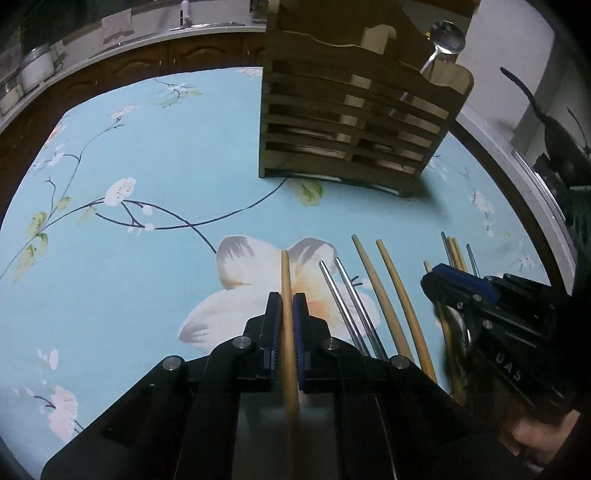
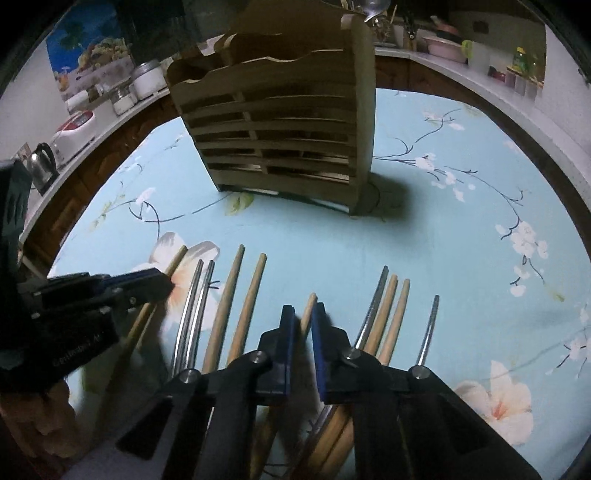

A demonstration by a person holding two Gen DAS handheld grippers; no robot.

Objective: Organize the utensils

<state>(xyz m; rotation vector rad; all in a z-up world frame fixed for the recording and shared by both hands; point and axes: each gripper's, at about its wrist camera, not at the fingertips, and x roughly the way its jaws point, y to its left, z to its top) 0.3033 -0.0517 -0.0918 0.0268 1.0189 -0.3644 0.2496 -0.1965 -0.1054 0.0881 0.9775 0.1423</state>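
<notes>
Left gripper (image 1: pixel 287 314) clamped on bamboo chopstick (image 1: pixel 285 269); right gripper (image 2: pixel 303 325) narrowed around another bamboo chopstick (image 2: pixel 309 306), grip not confirmed. Spoon (image 1: pixel 447 37) already seated in wooden holder (image 1: pixel 351 122). Remaining chopsticks (image 2: pixel 236 306) left lying on tablecloth (image 1: pixel 166 166), near holder.

Surface: counter covered by a light blue tablecloth (image 2: pixel 424 236) printed with dark branches, white blossoms and large pale flowers.
Far edge: dark wooden cabinet doors (image 1: pixel 147 59) with arched panels, under a pale worktop (image 1: pixel 155 26).
Far left worktop: white lidded jars (image 2: pixel 147 79), a white appliance (image 2: pixel 74 133), a steel kettle (image 2: pixel 42 162).
Left wall: colourful poster (image 2: pixel 92 40) of blue sky and fruit.
Far right worktop: pink bowl (image 2: pixel 445 46), small bottles and jars (image 2: pixel 517 70), hard to tell apart.
Right wall: plain white (image 1: pixel 509 66).
Light: dim, indoor; a dark shadow on the cloth.
</notes>
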